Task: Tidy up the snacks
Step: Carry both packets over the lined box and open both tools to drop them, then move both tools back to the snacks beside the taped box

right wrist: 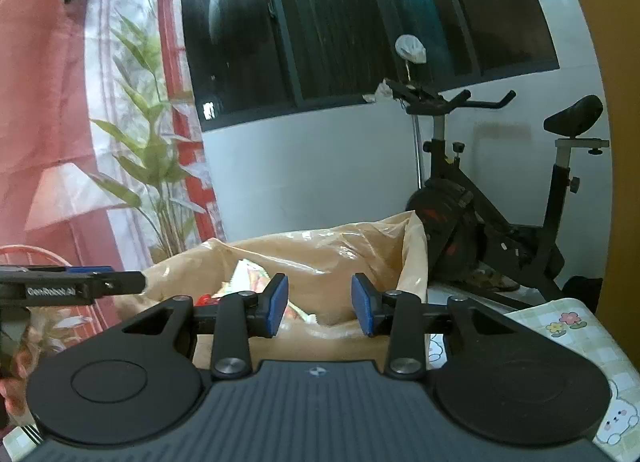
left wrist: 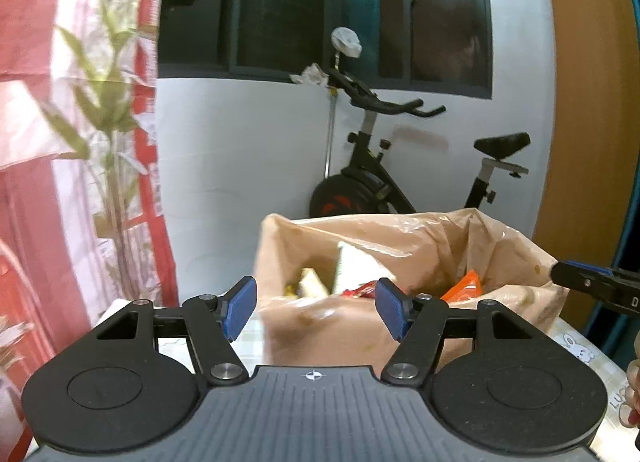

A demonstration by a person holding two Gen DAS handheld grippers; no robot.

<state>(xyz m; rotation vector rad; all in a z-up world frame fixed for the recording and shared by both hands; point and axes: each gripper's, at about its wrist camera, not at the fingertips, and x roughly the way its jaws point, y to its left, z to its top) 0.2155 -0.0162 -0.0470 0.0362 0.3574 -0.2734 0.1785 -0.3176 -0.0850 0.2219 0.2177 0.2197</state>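
A tan plastic bag (left wrist: 400,238) stands open on the table, also in the right wrist view (right wrist: 320,250). Inside it lie snack packets: a white one (left wrist: 356,268), a red one (left wrist: 360,290) and an orange one (left wrist: 464,286). My left gripper (left wrist: 316,308) is open and empty, just in front of the bag's near wall. My right gripper (right wrist: 319,304) is open and empty, at the bag's near edge. The right gripper's side shows at the right of the left wrist view (left wrist: 592,286); the left gripper's side shows at the left of the right wrist view (right wrist: 80,284).
The table has a checked cloth with cartoon prints (right wrist: 580,338). An exercise bike (left wrist: 400,165) stands behind by a white wall. A red curtain and a leafy plant (left wrist: 104,109) are at the left. A wooden panel (left wrist: 592,101) is at the right.
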